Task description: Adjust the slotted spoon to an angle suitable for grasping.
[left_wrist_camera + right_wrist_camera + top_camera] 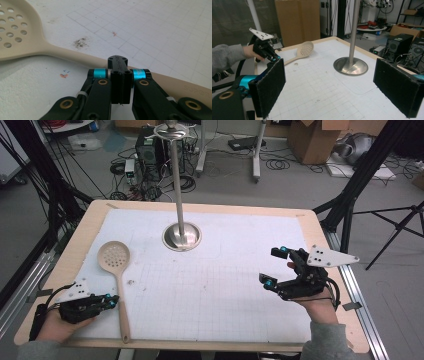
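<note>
Jaws on my left gripper (119, 75) are pressed flat together, nothing between them, tips just short of the slotted spoon (30, 47) handle. Handle runs straight across in front of them in the left gripper view, perforated bowl off to that view's left.

From the high view the left gripper (111, 302) sits just beside the lower handle, pointing at it side-on. Spoon (117, 280) long axis runs roughly toward/away from me, bowl at the far end, handle tip almost at the near edge of the white mat (235, 285). So jaws meet the handle crosswise: good for a pinch, I judge, but they need to open first.

Right gripper (273, 268) is well apart on the other side, jaws spread wide and empty. Left is clearly the nearer one.

Room: open mat between the two grippers. Metal stand (182, 236) is far-centre, well clear of the spoon. Table edge (65, 265) is close on the left, so I'd lift the spoon inward.
</note>
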A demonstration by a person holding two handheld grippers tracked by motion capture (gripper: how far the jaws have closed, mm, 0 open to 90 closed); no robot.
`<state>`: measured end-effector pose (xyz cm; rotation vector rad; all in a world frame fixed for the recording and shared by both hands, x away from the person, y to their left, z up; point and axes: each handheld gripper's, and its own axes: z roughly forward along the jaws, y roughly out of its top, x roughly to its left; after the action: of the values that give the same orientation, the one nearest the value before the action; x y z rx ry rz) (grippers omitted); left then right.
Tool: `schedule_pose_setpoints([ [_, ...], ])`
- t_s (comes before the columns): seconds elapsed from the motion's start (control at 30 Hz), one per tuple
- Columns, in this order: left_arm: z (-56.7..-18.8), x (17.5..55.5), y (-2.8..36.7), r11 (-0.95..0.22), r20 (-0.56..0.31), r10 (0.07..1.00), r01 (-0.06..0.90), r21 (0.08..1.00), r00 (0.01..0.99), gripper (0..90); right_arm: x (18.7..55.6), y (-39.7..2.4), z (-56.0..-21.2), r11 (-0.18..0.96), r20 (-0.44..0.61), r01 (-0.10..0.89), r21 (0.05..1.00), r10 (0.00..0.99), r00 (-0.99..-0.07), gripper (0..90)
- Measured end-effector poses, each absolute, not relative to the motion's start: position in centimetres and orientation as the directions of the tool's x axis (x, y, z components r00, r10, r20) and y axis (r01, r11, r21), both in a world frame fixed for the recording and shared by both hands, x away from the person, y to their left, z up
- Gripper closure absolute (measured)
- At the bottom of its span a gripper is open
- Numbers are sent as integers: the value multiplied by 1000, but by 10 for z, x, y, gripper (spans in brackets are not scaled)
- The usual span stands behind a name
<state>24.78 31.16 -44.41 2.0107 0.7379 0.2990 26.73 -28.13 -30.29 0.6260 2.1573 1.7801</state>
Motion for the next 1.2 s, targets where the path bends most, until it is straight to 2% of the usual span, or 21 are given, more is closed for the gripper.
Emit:
schedule_pose_setpoints([
  [0.1, -446, 246, 313, -384, -92, 592, 380, 841, 801, 897, 267, -282, -303, 141, 64, 152, 978, 494, -867, 97],
  [0.5, -448, 255, 307, -378, -95, 636, 417, 826, 766, 896, 269, -281, -303, 151, 57, 149, 977, 489, -870, 97],
  [1.2, -449, 276, 271, -381, -95, 630, 413, 827, 771, 896, 266, -285, -305, 165, 55, 158, 974, 502, -863, 97],
])
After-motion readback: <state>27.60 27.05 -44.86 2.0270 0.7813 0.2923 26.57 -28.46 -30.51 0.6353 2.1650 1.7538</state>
